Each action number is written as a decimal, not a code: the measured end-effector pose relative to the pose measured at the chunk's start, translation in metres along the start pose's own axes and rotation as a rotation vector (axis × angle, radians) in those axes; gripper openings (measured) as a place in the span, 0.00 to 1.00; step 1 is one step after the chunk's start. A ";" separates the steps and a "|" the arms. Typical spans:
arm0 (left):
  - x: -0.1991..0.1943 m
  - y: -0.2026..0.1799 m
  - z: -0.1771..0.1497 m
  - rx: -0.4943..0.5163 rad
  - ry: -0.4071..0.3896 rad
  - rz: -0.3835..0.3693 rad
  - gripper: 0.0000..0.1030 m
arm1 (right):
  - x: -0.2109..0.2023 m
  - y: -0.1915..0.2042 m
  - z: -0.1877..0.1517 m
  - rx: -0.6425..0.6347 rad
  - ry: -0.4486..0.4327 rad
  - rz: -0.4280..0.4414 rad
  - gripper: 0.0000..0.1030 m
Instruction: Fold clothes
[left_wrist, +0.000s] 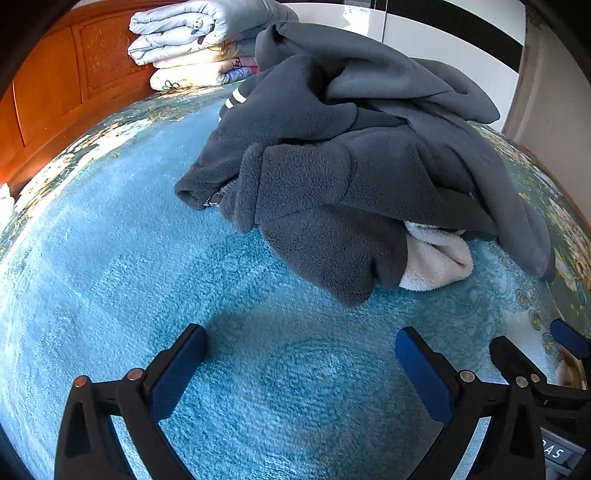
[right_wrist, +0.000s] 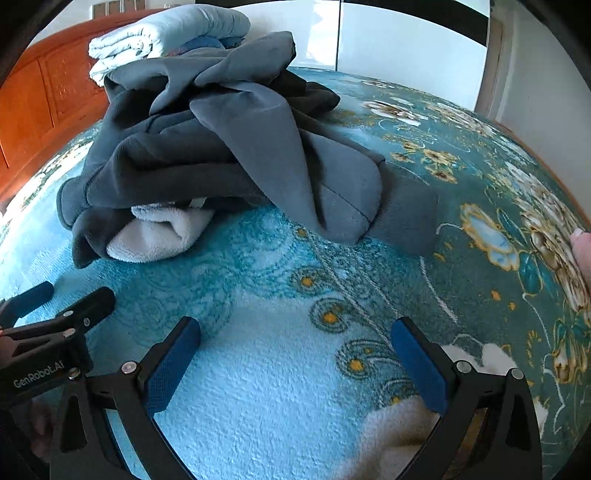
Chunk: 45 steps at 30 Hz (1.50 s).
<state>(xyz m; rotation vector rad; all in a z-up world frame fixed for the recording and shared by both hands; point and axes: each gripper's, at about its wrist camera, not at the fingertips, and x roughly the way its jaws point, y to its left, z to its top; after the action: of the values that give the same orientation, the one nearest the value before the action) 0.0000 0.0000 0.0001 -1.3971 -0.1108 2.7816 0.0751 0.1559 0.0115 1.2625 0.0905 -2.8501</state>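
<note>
A teal plush bedspread with a floral border covers the bed. On it, ahead of both grippers, lies a crumpled heap of dark grey fleece clothes, a white fleece lining poking out at its near edge. Behind the heap, folded quilts are stacked against an orange wooden headboard. The left gripper and right gripper hover side by side above the bedspread, jaws wide apart, holding nothing.
</note>
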 end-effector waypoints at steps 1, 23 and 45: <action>0.000 0.000 0.000 0.000 -0.002 0.000 1.00 | 0.005 -0.004 -0.006 0.000 -0.001 0.006 1.00; -0.004 -0.001 -0.001 0.000 -0.017 0.000 1.00 | -0.013 0.006 0.015 0.024 0.084 -0.014 1.00; -0.014 0.003 0.001 0.000 -0.013 0.001 1.00 | 0.006 -0.001 0.019 0.024 0.099 -0.021 1.00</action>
<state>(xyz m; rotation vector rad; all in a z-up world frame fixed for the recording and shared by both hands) 0.0080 -0.0035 0.0116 -1.3801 -0.1099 2.7920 0.0569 0.1552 0.0204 1.4153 0.0728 -2.8138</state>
